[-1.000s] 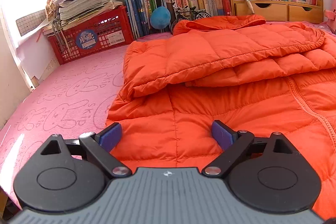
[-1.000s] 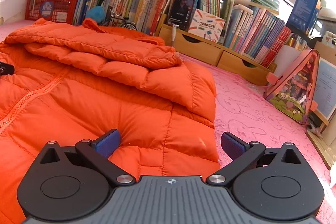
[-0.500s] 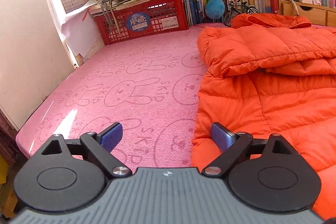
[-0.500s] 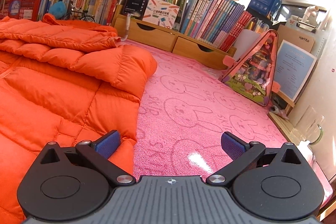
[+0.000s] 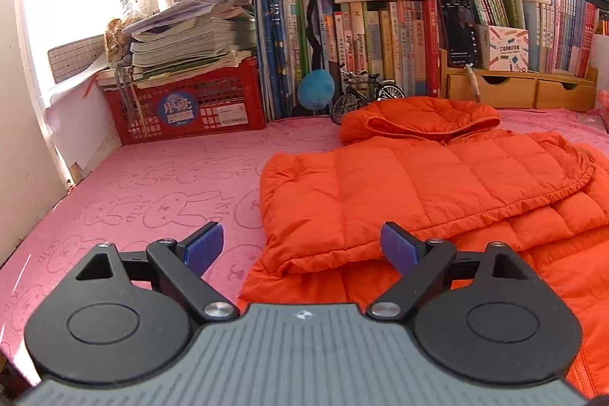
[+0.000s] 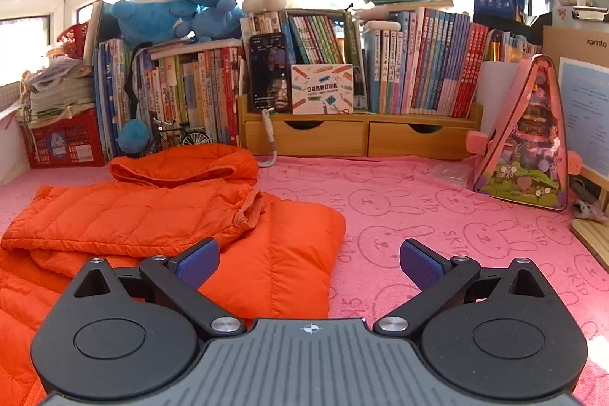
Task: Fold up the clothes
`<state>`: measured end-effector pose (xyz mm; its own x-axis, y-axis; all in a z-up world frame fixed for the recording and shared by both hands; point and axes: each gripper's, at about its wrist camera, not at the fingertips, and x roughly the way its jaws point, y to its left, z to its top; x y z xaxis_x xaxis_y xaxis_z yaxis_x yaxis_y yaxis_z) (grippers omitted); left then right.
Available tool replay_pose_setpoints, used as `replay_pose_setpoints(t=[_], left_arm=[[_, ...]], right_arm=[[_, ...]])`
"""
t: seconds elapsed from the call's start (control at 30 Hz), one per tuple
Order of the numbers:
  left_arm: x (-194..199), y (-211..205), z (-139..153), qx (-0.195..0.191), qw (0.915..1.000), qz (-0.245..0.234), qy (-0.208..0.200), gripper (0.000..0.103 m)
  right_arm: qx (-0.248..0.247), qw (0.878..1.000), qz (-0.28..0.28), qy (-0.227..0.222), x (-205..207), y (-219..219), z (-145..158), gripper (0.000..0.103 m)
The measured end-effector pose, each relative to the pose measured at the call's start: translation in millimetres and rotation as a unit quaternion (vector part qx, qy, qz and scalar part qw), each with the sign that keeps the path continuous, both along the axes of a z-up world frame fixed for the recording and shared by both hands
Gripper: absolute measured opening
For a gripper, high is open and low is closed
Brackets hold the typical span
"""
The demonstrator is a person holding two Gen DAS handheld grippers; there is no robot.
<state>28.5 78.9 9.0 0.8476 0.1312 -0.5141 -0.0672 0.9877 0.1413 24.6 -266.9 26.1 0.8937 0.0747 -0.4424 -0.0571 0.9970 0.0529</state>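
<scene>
My left gripper (image 5: pixel 300 248) is spread wide and holds nothing, above the jacket's left edge. The orange jacket (image 5: pixel 418 185) lies on the pink-covered desk (image 5: pixel 171 185), both sleeves folded across the body, hood (image 6: pixel 182 164) flat at the far end. The lengthwise fold is not yet made. My right gripper (image 6: pixel 310 263) is likewise wide and empty, at the jacket's right edge.

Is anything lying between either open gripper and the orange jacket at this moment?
Nothing visible does. The left gripper hangs open right over the orange jacket's left edge, and the right gripper is open over its right edge, with only bare pink towel beside. The toy bicycle stands behind the hood.
</scene>
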Motion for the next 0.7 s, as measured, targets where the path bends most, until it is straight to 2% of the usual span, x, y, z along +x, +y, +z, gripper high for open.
replay_pose_setpoints(t=[0.17,0.27,0.4,0.47,0.57,0.7], left_arm=[[1.6,-6.7,-18.3,0.013,0.9995,-0.002,0.030,0.091],[3.4,7.6,-18.8,-0.011,0.9991,0.016,0.038,0.091],[3.8,19.5,-16.1,-0.051,0.9977,0.012,0.043,0.091],[4.6,15.5,-15.7,-0.073,0.9962,-0.011,0.045,0.091],[14.9,1.6,-21.6,-0.069,0.9960,-0.023,0.052,0.091],[39.6,-0.1,-32.0,-0.056,0.9959,0.020,0.068,0.091]], right_arm=[[0.020,1.000,0.016,0.011,31.7,23.3,-8.7,0.101],[0.010,1.000,0.022,0.019,38.6,38.2,-16.3,0.101],[-0.043,0.999,0.023,0.019,22.0,47.7,-25.2,0.100],[-0.066,0.998,0.013,0.020,16.9,46.9,-28.7,0.100],[-0.097,0.995,-0.002,0.024,12.2,45.2,-34.3,0.100],[-0.139,0.990,-0.023,0.029,6.0,42.9,-41.8,0.100]])
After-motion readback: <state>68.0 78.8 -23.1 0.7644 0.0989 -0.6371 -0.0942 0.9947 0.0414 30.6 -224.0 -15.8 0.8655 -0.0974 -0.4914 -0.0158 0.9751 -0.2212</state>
